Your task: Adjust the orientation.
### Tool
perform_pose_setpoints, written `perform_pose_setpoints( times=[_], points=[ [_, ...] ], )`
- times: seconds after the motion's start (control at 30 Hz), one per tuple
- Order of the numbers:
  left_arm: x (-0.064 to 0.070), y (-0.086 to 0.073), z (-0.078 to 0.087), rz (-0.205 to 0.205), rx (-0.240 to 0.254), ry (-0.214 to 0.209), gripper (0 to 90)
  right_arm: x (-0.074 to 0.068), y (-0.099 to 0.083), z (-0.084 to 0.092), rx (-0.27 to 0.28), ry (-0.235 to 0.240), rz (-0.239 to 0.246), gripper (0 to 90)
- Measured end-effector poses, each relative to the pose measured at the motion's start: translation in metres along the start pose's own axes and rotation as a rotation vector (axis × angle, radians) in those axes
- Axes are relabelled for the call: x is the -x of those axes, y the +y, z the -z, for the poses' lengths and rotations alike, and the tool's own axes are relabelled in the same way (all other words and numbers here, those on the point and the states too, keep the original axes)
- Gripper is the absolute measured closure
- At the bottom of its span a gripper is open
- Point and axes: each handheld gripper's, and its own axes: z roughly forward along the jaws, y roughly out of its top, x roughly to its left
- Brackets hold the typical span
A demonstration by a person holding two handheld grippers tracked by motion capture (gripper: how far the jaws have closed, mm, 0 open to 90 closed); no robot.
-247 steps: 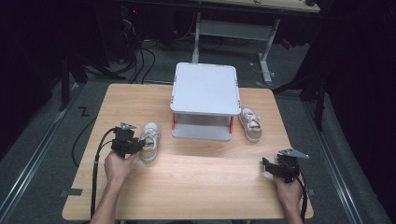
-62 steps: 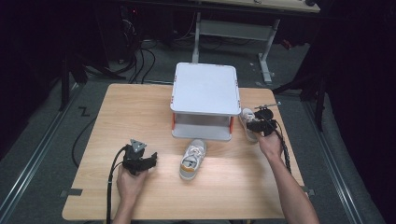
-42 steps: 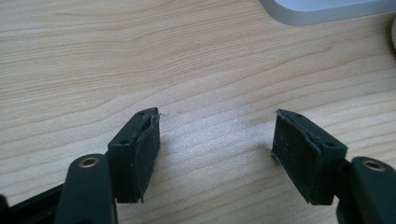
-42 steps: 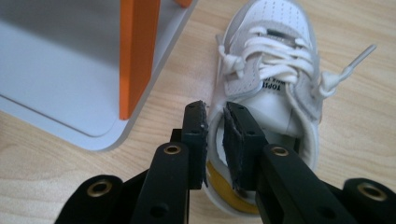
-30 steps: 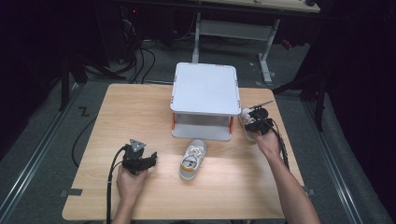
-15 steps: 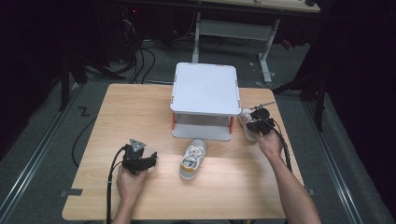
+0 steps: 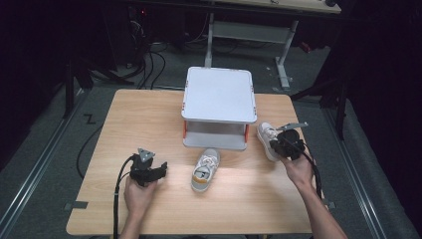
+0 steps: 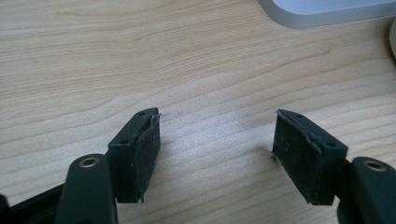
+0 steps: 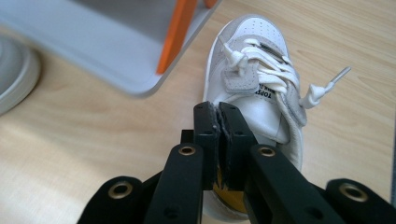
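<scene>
A white sneaker (image 7: 265, 134) lies at the right foot of the white stand (image 7: 219, 94), toe pointing away from me. My right gripper (image 7: 277, 145) is over its heel end, and in the right gripper view the jaws (image 9: 219, 116) are shut on the rim of the sneaker (image 9: 261, 70) at its opening. A second white sneaker (image 7: 205, 169) with a yellow insole lies in front of the stand, mid-table. My left gripper (image 7: 160, 170) rests to its left, jaws pointing at it. In the left gripper view the left gripper (image 8: 217, 140) is open over bare wood.
The white stand has orange corner posts (image 9: 175, 32) and a lower shelf (image 7: 215, 134); it sits at the back middle of the wooden table (image 7: 149, 114). Dark floor, cables and a desk frame lie beyond the table.
The right jaws have closed on the sneaker's rim. The right hand and the sneaker have shifted a little toward the table's front. The left hand has stayed put.
</scene>
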Motion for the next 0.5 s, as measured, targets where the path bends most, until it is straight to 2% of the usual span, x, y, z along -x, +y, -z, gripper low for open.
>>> perform_pose_setpoints(
  times=[0.23,0.5],
  points=[
    [0.000,0.000,0.000,-0.001,-0.001,0.001,32.1,-0.029,-0.024,0.028,0.010,0.025,0.047,87.5],
    [0.000,0.000,0.000,0.000,0.000,0.001,31.9,-0.067,-0.038,0.037,0.001,0.058,0.095,87.4]
  ],
)
